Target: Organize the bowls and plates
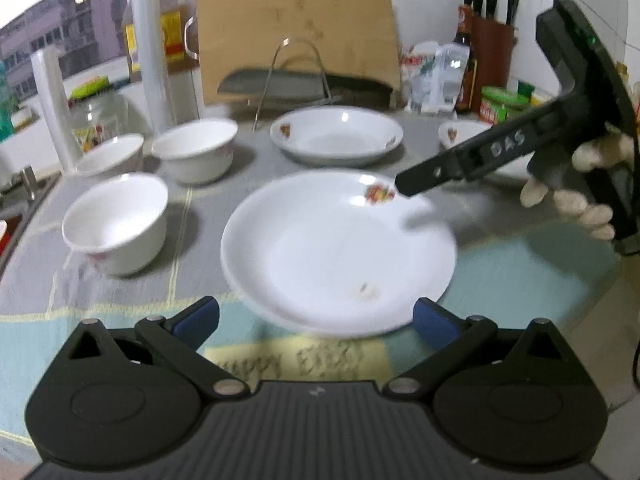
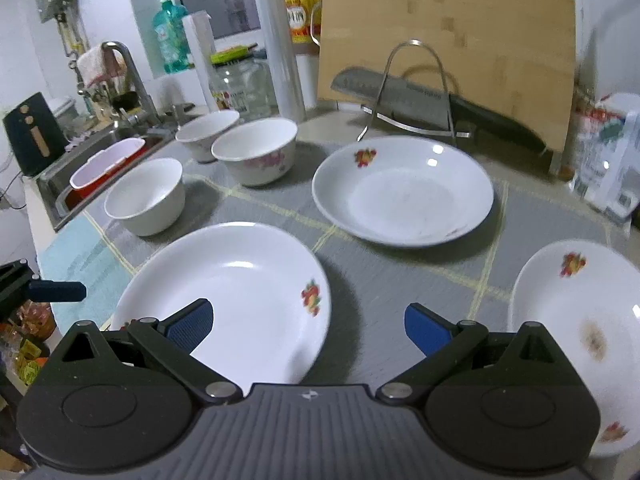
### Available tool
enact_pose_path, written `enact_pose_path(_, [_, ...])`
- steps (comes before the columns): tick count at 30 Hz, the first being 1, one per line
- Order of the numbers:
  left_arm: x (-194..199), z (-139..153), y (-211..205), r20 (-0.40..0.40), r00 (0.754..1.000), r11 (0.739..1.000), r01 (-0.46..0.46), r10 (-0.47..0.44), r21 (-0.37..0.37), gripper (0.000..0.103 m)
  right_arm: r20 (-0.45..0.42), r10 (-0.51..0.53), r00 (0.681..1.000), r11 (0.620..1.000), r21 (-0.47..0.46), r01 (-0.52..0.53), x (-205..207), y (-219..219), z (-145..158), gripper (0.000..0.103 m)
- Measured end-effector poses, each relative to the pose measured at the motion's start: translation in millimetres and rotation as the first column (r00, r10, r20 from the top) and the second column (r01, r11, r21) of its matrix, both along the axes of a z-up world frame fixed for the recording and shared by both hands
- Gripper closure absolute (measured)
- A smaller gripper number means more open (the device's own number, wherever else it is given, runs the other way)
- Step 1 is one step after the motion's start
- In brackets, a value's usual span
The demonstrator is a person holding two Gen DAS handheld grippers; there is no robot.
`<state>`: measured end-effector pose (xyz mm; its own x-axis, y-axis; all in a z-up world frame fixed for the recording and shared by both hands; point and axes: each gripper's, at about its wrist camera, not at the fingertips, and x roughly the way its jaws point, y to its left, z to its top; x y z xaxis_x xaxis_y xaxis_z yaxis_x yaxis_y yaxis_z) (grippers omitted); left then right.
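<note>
Three white plates and three white bowls sit on a grey and pale blue checked mat (image 2: 384, 280) spread over a kitchen counter. Each plate is shallow, glossy and round, with a small red, yellow and green fruit motif printed on its sloping rim. The nearest plate (image 1: 336, 248) lies at the front centre of the mat, just ahead of the left gripper (image 1: 316, 320), whose blue-padded jaws stand wide apart on either side of the plate's near edge without touching it. The right gripper (image 2: 308, 328) hovers over the same plate's right side, its jaws also spread wide and holding nothing; in the left wrist view its black fingertip reaches to just above the fruit print.

A second plate (image 2: 402, 190) rests farther back, in front of a bent wire rack (image 2: 412, 88), and its floor shows faint brownish marks. A third plate (image 2: 576, 320) lies at the right edge of the mat and carries a dark brown smear on its inner face.

The bowls are deep, plain white inside, and stand upright on the left. The nearest bowl (image 2: 146, 196) is beside the sink (image 2: 72, 184); the middle bowl (image 2: 256, 150) has a pink floral pattern on its outer wall and touches or nearly touches the far bowl (image 2: 206, 132) behind it.

A bamboo cutting board (image 2: 448, 32) leans against the wall behind the rack, with a cleaver (image 2: 400, 92) lying at its foot.
</note>
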<state>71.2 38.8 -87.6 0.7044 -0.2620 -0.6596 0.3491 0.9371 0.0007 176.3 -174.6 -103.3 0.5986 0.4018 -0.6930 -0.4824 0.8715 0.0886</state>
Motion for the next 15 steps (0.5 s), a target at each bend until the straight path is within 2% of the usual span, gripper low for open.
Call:
enact_pose_path(7, [12.7,-24.0,13.8,-0.047,0.995,0.996,0.086,-0.086,-0.009,0.001,-0.046,-0.074,0.996,0.997,-0.013,0.073,-7.0,11.5,-13.0,0.000])
enact_pose_path(15, [23.0,-36.8,15.8,-0.049,0.981,0.982,0.187,-0.188,-0.012,0.001,-0.078,-0.131,0.988,0.991,-0.025,0.129,-14.1,18.4,-22.8,0.000])
